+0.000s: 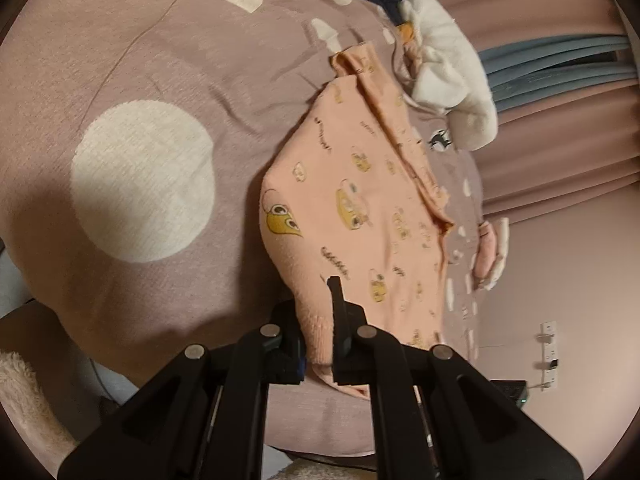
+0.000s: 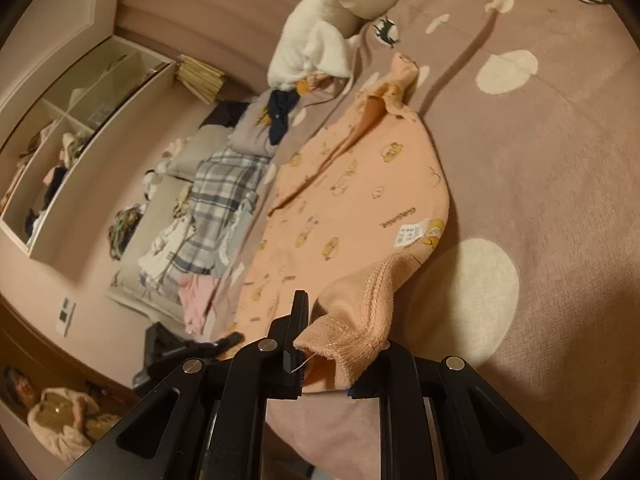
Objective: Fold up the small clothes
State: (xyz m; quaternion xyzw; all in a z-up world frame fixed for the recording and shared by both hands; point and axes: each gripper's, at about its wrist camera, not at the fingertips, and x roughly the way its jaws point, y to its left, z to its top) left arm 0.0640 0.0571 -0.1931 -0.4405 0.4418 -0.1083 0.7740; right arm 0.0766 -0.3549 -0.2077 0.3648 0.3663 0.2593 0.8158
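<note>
So both the left gripper [image 1: 320,344] and right gripper [image 2: 328,354] pinch the peach printed garment [image 1: 360,200] hem on the dotted blanket [image 1: 140,180]; folding is barely begun.

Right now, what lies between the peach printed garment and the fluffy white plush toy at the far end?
In the left wrist view, only a strip of mauve spotted blanket lies between the peach printed garment and the fluffy white plush toy.

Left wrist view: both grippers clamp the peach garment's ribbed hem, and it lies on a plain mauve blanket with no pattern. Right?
Not quite. The blanket is mauve but patterned with white dots, seen in the left wrist view. Both the left gripper and right gripper do clamp the garment.
</note>
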